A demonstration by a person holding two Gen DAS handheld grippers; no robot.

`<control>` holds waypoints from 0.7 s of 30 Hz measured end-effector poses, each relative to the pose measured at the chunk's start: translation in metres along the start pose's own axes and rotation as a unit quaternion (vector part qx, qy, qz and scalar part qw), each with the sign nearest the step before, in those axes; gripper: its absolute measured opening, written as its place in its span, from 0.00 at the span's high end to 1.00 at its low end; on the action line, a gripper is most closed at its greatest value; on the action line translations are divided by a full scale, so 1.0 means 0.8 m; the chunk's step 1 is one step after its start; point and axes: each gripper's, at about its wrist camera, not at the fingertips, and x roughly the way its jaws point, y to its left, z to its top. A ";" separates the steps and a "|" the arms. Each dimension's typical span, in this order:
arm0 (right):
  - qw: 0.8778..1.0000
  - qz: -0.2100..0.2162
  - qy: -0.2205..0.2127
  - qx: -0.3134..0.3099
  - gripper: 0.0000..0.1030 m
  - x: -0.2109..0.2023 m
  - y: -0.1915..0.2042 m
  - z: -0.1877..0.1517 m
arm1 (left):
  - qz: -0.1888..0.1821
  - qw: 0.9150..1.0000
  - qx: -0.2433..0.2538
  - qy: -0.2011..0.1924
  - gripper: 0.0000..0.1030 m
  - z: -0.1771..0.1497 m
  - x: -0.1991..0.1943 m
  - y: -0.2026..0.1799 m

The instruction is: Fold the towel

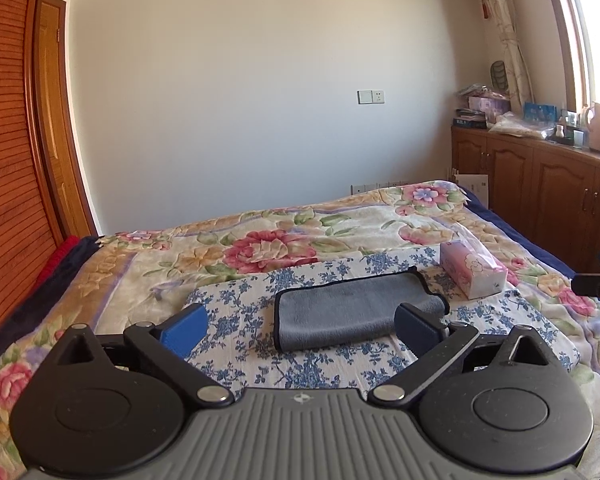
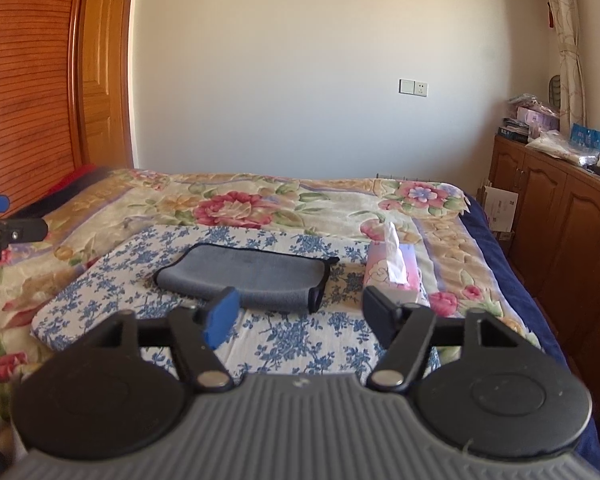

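**While both grippers hang spread above it, a folded towel lies on the bed**

Where the room opens out, a bed (image 2: 440, 240) under a floral quilt fills most of both views, with a wooden cabinet (image 2: 560, 216) along its right side and a slatted wooden headboard (image 2: 24, 92) at the left. On the quilt sits a blue-and-white flowered cushion (image 2: 300, 336), flat and broad. On that cushion lies the grey towel (image 2: 252, 272), folded over into a long rectangle with dark edging, its fold toward the camera and its open end to the right. Just beside the cushion's right end stands a pink tissue box (image 2: 392, 276) with a tissue sticking up, apart from the towel.

Smaller and nearest, the left gripper (image 1: 302, 326) hovers with its jaws spread wide, gripping nothing; the towel appears between its fingers, beyond the tips. The right gripper (image 2: 300, 314) is likewise spread wide and empty, short of the towel's near edge.
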 end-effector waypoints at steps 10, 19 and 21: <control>1.000 -0.007 0.003 0.018 0.16 -0.004 -0.003 -0.030 | 0.014 1.000 -0.001 -0.003 0.00 -0.034 -0.005 0.002; 1.000 -0.006 -0.007 0.024 0.03 -0.011 0.000 -0.046 | 0.021 1.000 -0.004 -0.002 0.00 -0.060 -0.010 0.003; 1.000 -0.007 -0.009 0.018 0.03 -0.013 0.003 -0.049 | 0.021 1.000 -0.005 0.000 0.00 -0.066 -0.011 0.001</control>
